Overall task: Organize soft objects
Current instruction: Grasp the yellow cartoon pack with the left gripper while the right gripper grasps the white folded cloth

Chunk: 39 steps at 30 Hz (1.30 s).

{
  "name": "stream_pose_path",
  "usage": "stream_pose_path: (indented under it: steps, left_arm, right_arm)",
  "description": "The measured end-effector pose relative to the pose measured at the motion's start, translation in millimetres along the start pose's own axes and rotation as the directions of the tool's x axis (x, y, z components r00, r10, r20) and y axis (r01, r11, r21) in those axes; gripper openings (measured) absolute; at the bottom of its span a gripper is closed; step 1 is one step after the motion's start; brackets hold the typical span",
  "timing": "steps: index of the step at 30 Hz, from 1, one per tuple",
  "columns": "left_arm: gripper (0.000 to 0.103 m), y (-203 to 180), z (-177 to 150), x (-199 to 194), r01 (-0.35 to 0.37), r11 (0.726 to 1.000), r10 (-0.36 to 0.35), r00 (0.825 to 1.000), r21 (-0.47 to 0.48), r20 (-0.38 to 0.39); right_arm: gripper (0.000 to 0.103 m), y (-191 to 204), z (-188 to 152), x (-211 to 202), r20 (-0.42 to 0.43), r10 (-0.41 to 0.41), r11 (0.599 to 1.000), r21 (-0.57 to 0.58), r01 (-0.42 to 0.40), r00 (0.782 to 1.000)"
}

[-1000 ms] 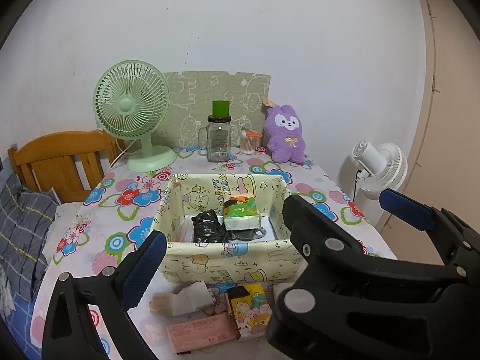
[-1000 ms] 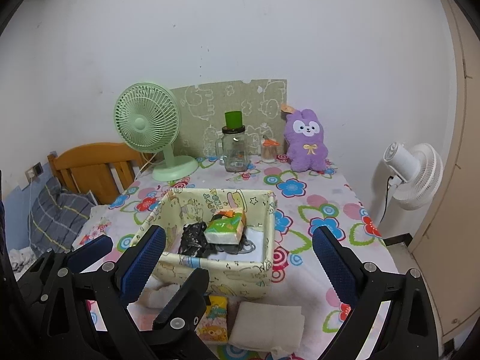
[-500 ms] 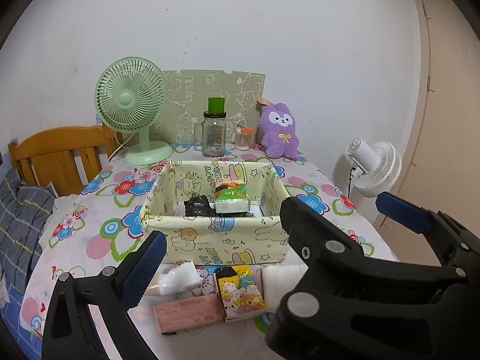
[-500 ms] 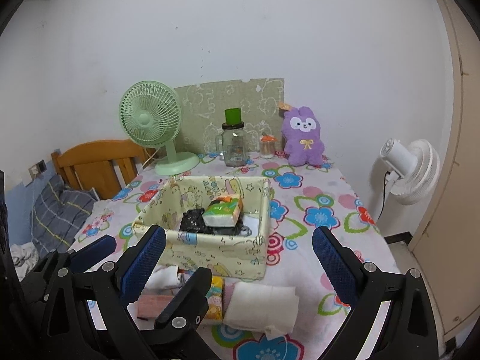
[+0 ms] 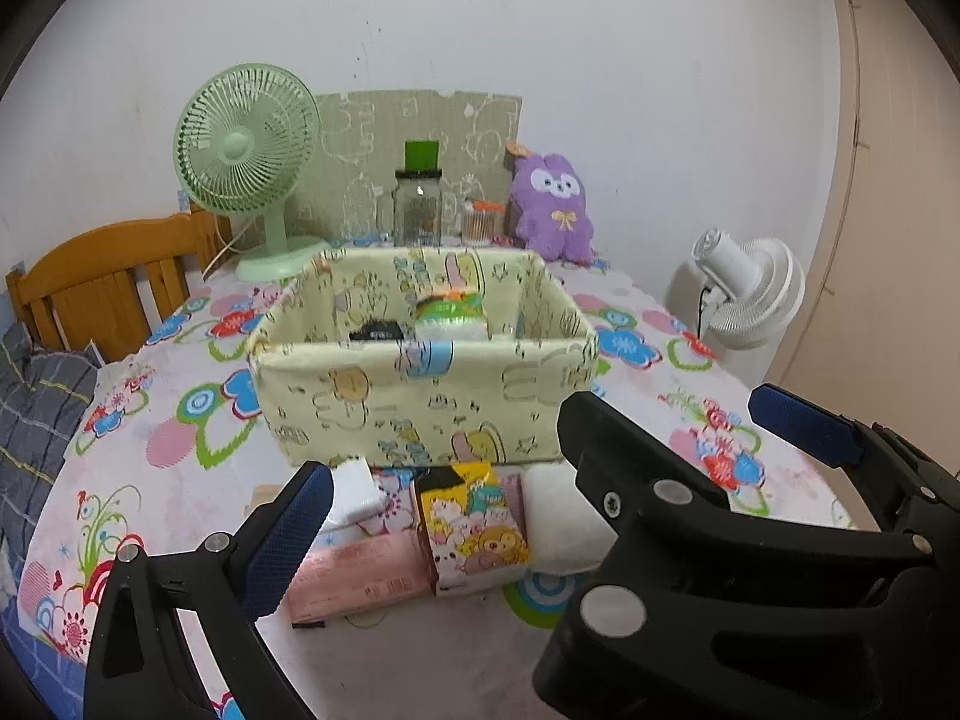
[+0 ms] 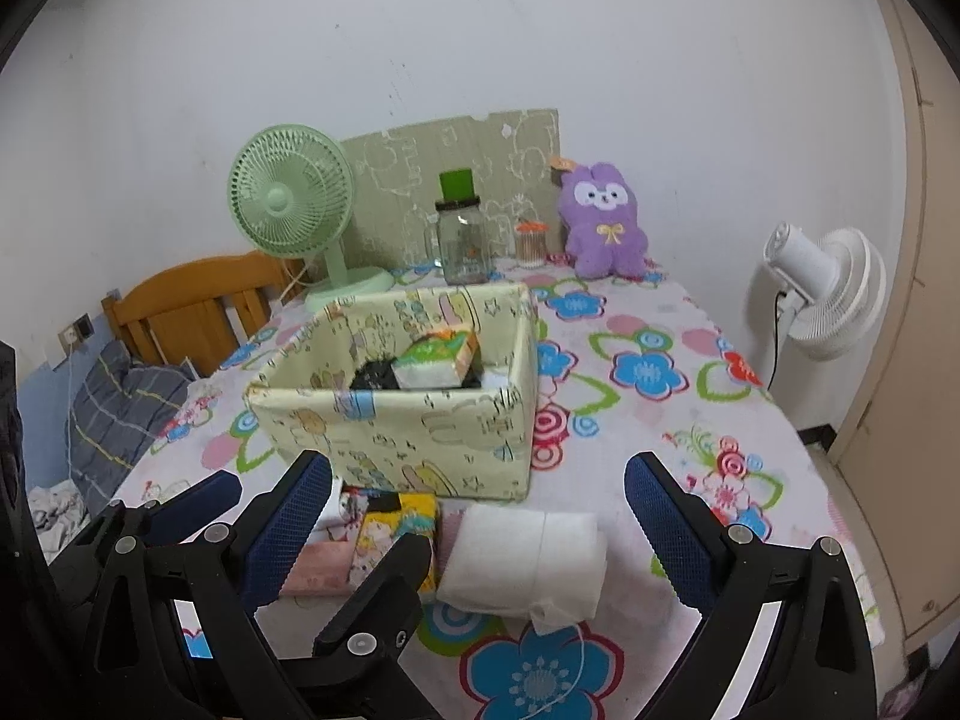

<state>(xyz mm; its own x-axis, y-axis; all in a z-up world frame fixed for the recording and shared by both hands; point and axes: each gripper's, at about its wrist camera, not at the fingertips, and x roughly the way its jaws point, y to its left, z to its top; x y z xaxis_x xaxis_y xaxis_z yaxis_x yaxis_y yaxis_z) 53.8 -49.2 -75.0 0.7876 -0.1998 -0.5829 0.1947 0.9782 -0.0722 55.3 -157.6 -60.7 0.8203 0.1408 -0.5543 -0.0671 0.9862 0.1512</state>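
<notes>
A pale yellow fabric basket point(image 5: 420, 408) point(image 6: 420, 438) stands mid-table and holds a green tissue pack point(image 6: 435, 360) and a black bundle point(image 6: 375, 373). In front of it lie a folded white cloth point(image 6: 522, 558), a yellow cartoon pack point(image 5: 474, 525), a pink packet point(image 5: 354, 579) and a small white pack point(image 5: 354, 489). My left gripper point(image 5: 534, 480) is open and empty over the packs. My right gripper point(image 6: 480, 531) is open and empty, with the white cloth between its fingers.
A green desk fan point(image 5: 252, 150), a glass jar with green lid point(image 5: 418, 204), a small cup point(image 5: 480, 222) and a purple plush rabbit point(image 5: 555, 207) stand at the table's back. A wooden chair point(image 5: 102, 294) is at left, a white floor fan point(image 5: 747, 294) at right.
Both grippers have dropped lower and closer to the table front. The basket's near wall now hides most of its contents. Both stay open.
</notes>
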Motion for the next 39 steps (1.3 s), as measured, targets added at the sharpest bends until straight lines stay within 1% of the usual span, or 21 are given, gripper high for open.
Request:
stream_pose_path:
  steps: [5,12,15,17,20,22,25,30,34,36,37,39]
  left_arm:
    - [0.100,-2,-9,12,-0.007,1.000,0.007,1.000,0.006,-0.023]
    - [0.099,-1,-20,30,-0.008,1.000,0.010,0.997,0.018,-0.080]
    - [0.097,2,-22,36,-0.017,1.000,0.017,0.995,0.010,-0.098]
    - [0.092,5,-23,42,-0.024,1.000,0.023,0.993,-0.004,-0.118]
    - [0.088,9,-24,49,-0.032,0.999,0.029,0.990,-0.021,-0.137]
    - [0.087,10,-26,53,-0.046,0.999,0.043,0.988,-0.017,-0.150]
    - [0.086,10,-26,57,-0.038,0.999,0.036,0.987,-0.016,-0.156]
    - [0.082,12,-24,66,-0.045,0.999,0.042,0.984,-0.016,-0.172]
    - [0.074,13,-26,74,-0.050,0.999,0.046,0.979,-0.018,-0.199]
    - [0.068,13,-26,76,-0.039,0.999,0.037,0.979,-0.009,-0.201]
    - [0.059,12,-27,76,-0.033,0.999,0.032,0.979,-0.002,-0.203]
    - [0.057,12,-27,76,-0.029,1.000,0.030,0.978,0.008,-0.205]
  right_arm:
    - [0.100,-5,-10,14,-0.036,-0.007,1.000,0.018,0.008,0.999]
    - [0.100,-14,-22,35,-0.093,-0.020,0.999,0.048,0.024,0.995]
    - [0.100,-15,-24,41,-0.108,-0.026,0.998,0.049,0.031,0.994]
    - [0.100,-16,-25,44,-0.114,-0.028,0.998,0.047,0.034,0.993]
    - [0.100,-15,-25,49,-0.125,-0.027,0.998,0.049,0.033,0.992]
    - [0.100,-15,-26,52,-0.134,-0.028,0.998,0.047,0.035,0.991]
    - [0.100,-15,-27,58,-0.149,-0.030,0.998,0.046,0.037,0.988]
    - [0.100,-16,-29,66,-0.175,-0.040,0.998,0.049,0.049,0.984]
    - [0.099,-17,-32,74,-0.199,-0.052,0.997,0.050,0.063,0.979]
    - [0.099,-17,-33,78,-0.212,-0.052,0.997,0.053,0.064,0.976]
    - [0.099,-17,-33,79,-0.216,-0.053,0.996,0.053,0.066,0.975]
    - [0.099,-17,-34,83,-0.225,-0.057,0.996,0.055,0.071,0.973]
